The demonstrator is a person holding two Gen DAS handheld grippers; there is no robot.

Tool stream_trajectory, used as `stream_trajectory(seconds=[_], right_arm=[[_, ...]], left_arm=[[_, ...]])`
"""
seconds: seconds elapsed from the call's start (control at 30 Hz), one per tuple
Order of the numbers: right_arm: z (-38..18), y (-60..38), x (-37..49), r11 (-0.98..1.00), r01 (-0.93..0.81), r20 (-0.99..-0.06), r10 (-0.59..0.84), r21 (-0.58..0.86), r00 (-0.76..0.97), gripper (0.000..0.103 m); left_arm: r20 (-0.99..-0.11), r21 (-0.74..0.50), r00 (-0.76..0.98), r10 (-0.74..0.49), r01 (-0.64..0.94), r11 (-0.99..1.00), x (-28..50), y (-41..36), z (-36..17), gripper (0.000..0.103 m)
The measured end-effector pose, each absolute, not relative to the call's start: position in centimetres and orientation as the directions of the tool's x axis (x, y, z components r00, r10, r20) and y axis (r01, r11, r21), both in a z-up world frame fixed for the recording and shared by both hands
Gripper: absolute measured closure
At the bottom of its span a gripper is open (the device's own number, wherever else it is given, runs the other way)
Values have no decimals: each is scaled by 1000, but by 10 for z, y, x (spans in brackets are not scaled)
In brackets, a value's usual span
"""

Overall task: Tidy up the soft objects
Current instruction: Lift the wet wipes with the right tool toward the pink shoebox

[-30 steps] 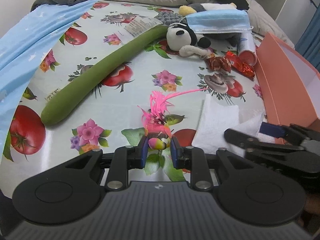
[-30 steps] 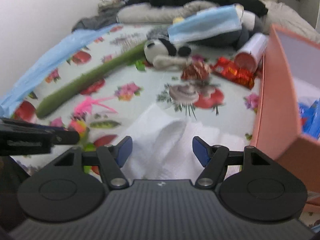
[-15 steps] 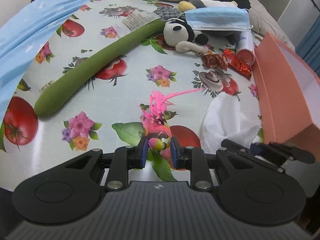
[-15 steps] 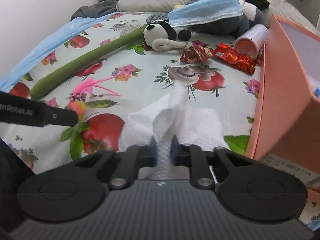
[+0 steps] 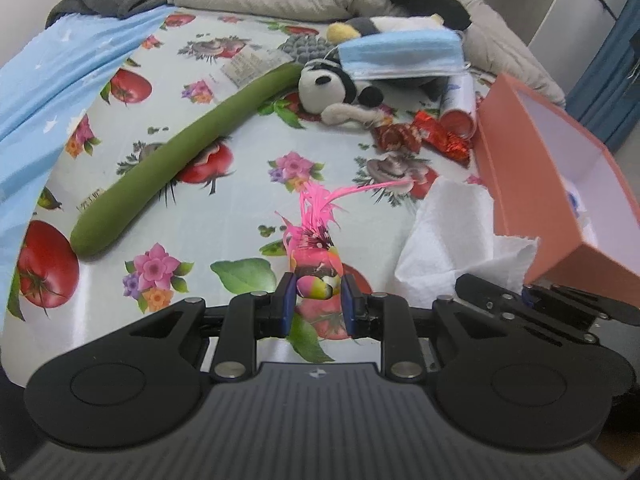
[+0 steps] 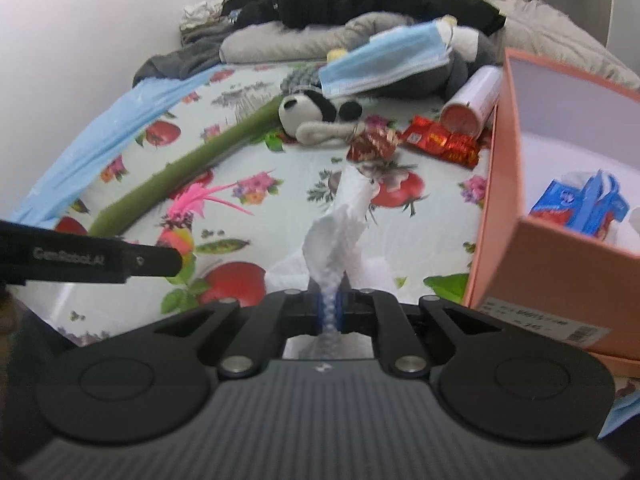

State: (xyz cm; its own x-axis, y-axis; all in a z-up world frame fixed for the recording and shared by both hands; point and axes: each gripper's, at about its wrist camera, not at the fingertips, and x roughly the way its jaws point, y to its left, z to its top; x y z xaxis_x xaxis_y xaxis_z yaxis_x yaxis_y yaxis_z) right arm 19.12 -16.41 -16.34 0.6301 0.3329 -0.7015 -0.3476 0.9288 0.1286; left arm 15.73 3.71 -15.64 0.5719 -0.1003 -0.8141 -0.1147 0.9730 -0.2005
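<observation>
Fruit-printed oilcloth (image 5: 248, 216) covers the bed. Right gripper (image 6: 329, 307), just closed, pinches the white tissue (image 6: 340, 232) bunched beside the pink box (image 6: 560, 248), probably its destination. Left gripper (image 5: 316, 300) clamps the pink feathered toy (image 5: 316, 256), likewise boxbound.

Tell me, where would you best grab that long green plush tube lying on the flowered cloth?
Probably near the middle of the long green plush tube, coming down from above with the jaws set across its narrow width. It lies flat and slanted on the flowered cloth, with bare cloth on both sides there, while its far end runs up beside the panda plush.
</observation>
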Motion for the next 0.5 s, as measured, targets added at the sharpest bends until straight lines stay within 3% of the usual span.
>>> stream_trajectory(seconds=[0.5], right_arm=[[-91, -176, 178, 925, -346, -584, 369, 156, 723, 94]], left_arm=[[-743, -250, 652, -149, -64, 966, 142, 44, -95, 75]])
